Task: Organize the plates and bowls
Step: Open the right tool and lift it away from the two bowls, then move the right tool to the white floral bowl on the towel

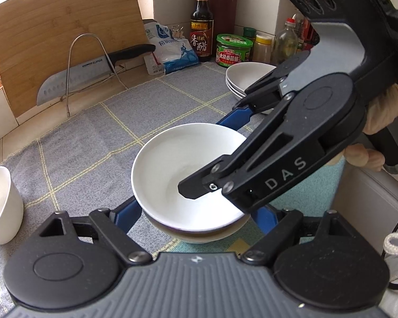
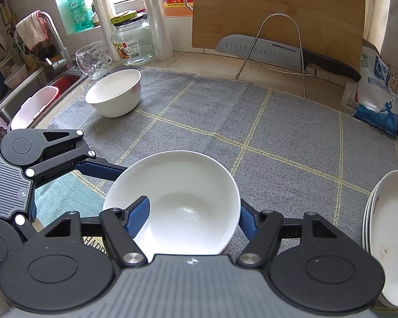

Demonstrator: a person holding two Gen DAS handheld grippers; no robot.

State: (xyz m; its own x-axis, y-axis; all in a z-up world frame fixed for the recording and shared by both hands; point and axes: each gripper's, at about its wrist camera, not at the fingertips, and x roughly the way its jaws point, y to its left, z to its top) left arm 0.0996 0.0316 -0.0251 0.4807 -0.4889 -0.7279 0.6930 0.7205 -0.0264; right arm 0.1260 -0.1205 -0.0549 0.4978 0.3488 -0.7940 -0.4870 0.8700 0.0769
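- Your left gripper (image 1: 199, 209) has a matte black linkage, two round black pivot discs and a ribbed grey plate with a small cross mark.
- Its fingers (image 1: 127, 212) are blue, joined by silver screws.
- Your right gripper (image 2: 192, 217) looks the same; its blue fingers (image 2: 139, 216) have ribbed inner faces.
- From the left view, the right gripper carries white "DAS" lettering, a grey panel and a green light near its top.
- A black cable hangs beside it.
- Your right hand (image 1: 376, 132) seems bare; the sleeve is too blurred to tell.
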